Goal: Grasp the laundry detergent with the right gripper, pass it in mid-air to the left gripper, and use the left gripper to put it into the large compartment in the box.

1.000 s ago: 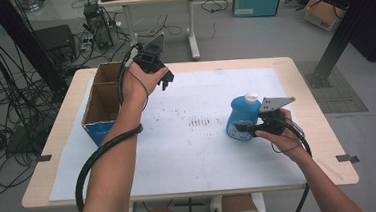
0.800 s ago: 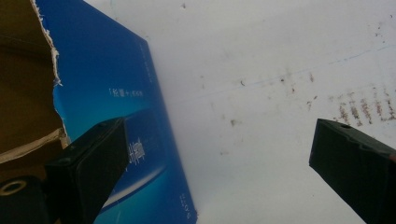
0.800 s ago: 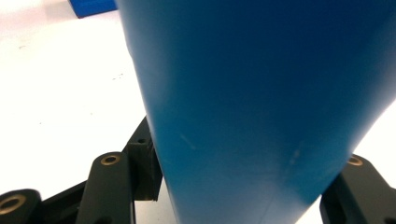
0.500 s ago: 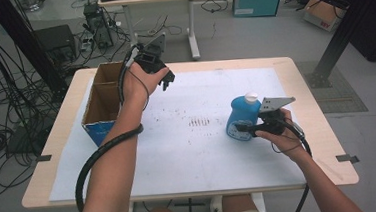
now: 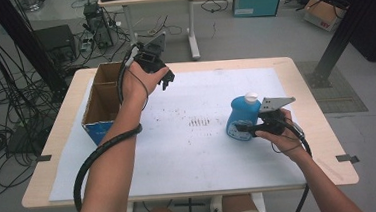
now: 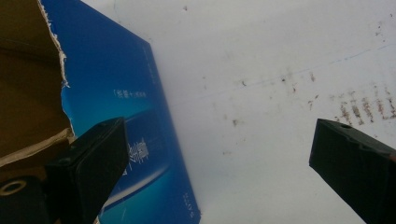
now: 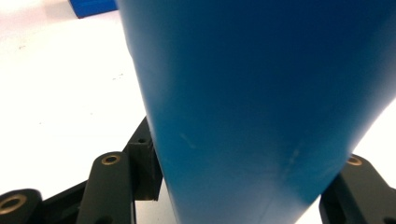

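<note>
A blue plastic bottle (image 5: pixel 242 117) with a white cap stands upright on the white table sheet at the right. My right gripper (image 5: pixel 246 128) is shut on its lower body, a jaw pressed against each side. In the right gripper view the bottle (image 7: pixel 261 93) sits close up between the jaws of the right gripper (image 7: pixel 243 186). My left gripper (image 5: pixel 165 80) is held in the air at the back left, beside the cardboard box (image 5: pixel 103 99), and stands open. Nothing lies between the jaws of the left gripper (image 6: pixel 219 172), which point down at the sheet by the box's blue side (image 6: pixel 121 107).
The open box has brown inner walls and a torn edge (image 6: pixel 51 56), and it stands at the table's left edge. Dark smudges (image 5: pixel 199 121) mark the middle of the white sheet (image 5: pixel 189 156). Cables, desks and boxes lie on the floor around the table.
</note>
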`<state>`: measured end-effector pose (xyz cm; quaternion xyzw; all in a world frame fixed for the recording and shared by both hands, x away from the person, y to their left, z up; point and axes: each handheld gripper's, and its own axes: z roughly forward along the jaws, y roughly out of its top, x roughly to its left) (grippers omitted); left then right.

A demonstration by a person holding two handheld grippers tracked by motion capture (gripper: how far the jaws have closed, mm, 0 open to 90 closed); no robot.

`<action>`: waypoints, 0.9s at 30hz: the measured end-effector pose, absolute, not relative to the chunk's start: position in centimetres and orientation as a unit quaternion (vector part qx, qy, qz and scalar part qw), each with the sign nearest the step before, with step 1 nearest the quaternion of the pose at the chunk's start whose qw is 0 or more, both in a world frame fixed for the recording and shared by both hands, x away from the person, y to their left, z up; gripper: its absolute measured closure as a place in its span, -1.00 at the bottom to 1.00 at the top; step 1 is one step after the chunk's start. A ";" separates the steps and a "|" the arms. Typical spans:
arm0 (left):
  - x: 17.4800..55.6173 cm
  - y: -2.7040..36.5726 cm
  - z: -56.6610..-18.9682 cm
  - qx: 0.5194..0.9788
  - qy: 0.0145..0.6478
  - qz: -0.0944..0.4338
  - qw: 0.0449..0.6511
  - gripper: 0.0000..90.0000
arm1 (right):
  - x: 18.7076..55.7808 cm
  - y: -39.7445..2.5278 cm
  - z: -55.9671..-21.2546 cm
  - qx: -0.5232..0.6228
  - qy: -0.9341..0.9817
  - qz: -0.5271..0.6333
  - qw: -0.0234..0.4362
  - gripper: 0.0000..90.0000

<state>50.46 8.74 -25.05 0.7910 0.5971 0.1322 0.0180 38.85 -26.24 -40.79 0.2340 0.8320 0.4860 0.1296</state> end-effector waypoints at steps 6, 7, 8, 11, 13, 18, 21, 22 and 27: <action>50.4 8.7 -24.8 0.794 0.593 0.133 0.014 -0.88 | 38.8 -26.2 -40.8 0.235 0.832 0.486 0.129 -0.06; 50.4 8.7 -24.8 0.794 0.593 0.133 0.014 -0.88 | 38.8 -26.2 -40.8 0.236 0.831 0.486 0.129 -0.06; 50.4 8.7 -24.8 0.794 0.593 0.133 0.014 -0.88 | 38.8 -26.2 -40.8 0.234 0.832 0.487 0.131 -0.06; 50.4 8.6 -24.7 0.794 0.592 0.134 0.015 -0.88 | 38.8 -26.2 -40.8 0.234 0.831 0.487 0.131 -0.06; 50.4 8.6 -24.6 0.795 0.591 0.137 0.012 -0.88 | 38.8 -26.2 -40.8 0.234 0.831 0.487 0.131 -0.06; 50.4 8.4 -24.6 0.796 0.589 0.138 0.014 -0.88 | 38.8 -26.2 -40.8 0.234 0.831 0.486 0.131 -0.06; 50.4 8.2 -24.6 0.796 0.589 0.137 0.014 -0.88 | 38.8 -26.2 -40.8 0.235 0.831 0.486 0.131 -0.07; 50.4 8.2 -24.6 0.796 0.589 0.138 0.015 -0.88 | 38.8 -26.2 -40.8 0.235 0.831 0.486 0.132 -0.07; 50.4 8.2 -24.3 0.801 0.582 0.140 0.015 -0.88 | 38.7 -26.2 -40.8 0.237 0.831 0.485 0.133 -0.07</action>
